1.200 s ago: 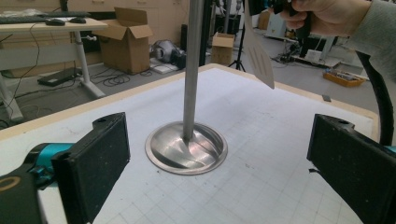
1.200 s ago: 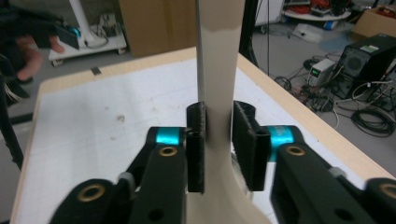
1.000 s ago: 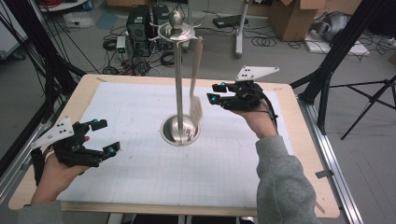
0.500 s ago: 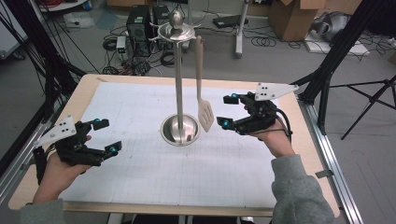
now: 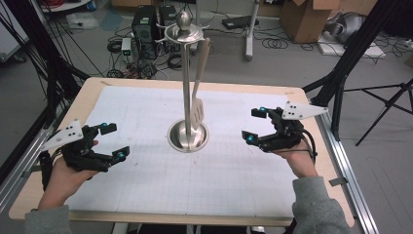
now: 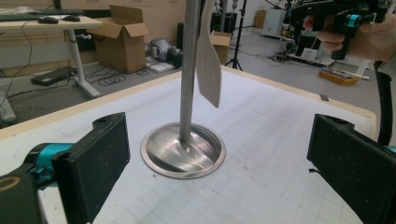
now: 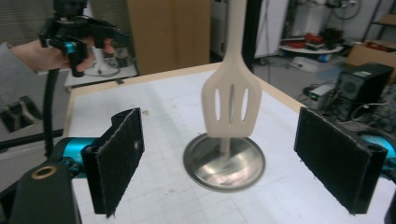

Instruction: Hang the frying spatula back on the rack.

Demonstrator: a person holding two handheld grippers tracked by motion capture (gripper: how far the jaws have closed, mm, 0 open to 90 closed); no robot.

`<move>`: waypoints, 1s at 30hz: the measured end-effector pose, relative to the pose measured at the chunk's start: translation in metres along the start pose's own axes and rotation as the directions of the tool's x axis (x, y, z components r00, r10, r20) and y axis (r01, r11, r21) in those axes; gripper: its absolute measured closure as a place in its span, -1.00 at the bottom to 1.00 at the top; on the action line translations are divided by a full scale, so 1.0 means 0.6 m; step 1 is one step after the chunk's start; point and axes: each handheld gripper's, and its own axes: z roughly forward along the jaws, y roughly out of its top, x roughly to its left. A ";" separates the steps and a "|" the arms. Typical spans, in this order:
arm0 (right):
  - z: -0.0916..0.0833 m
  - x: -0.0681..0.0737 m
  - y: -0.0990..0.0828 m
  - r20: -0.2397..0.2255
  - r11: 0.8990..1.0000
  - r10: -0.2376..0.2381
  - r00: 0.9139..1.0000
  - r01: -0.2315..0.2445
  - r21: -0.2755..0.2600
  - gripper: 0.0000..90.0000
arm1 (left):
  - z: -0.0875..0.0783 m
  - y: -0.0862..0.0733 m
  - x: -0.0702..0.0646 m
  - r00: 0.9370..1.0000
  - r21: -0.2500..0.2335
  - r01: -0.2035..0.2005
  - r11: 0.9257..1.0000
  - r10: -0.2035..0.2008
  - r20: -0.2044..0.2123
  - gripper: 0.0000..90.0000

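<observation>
On the steel stand [image 5: 187, 97] hangs a beige slotted spatula [image 5: 197, 109]; each hand-held gripper's jaws gape apart, empty.

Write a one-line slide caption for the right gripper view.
Slotted spatula hangs from a steel stand, framed between the right gripper's open jaws.

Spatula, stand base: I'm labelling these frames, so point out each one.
spatula [image 7: 231, 109], right gripper view, on the slotted blade.
stand base [image 6: 183, 150], left gripper view, on the steel dish beside the pole.
</observation>
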 end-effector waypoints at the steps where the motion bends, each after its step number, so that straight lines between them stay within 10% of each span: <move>1: -0.005 0.000 -0.006 0.009 1.000 0.009 1.000 -0.009 -0.006 -0.67 | 0.002 0.000 0.000 1.000 -0.001 0.000 1.000 0.000 0.004 -0.86; 19: -0.079 -0.001 -0.074 0.131 0.990 0.104 0.986 -0.090 -0.112 -0.67 | 0.016 -0.006 0.002 1.000 0.001 -0.003 1.000 0.003 -0.003 -0.86; 30: -0.125 -0.006 -0.114 0.236 0.985 0.131 0.963 -0.100 -0.139 -0.67 | 0.018 -0.011 0.006 1.000 -0.004 0.008 1.000 -0.008 -0.017 -0.86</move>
